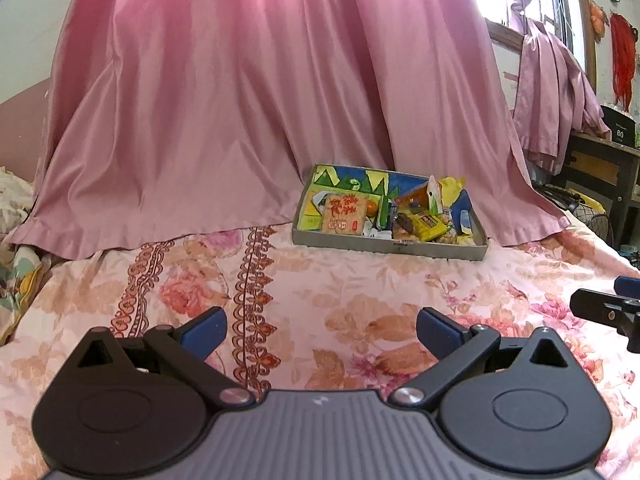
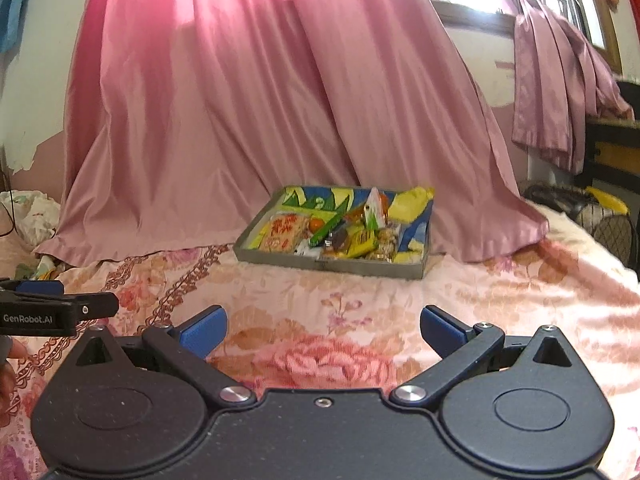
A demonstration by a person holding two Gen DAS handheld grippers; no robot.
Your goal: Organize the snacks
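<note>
A shallow grey tray with a colourful lining sits on the floral bedspread, well ahead of both grippers. It holds several snack packets, among them an orange-brown packet, a yellow bar and a green stick. The tray also shows in the right wrist view. My left gripper is open and empty above the bedspread. My right gripper is open and empty too. Each gripper's tip shows at the edge of the other's view.
A pink curtain hangs behind the tray and drapes onto the bed. The floral bedspread fills the foreground. A dark desk and a wire basket stand at the right, past the bed's edge. Crumpled cloth lies at the left.
</note>
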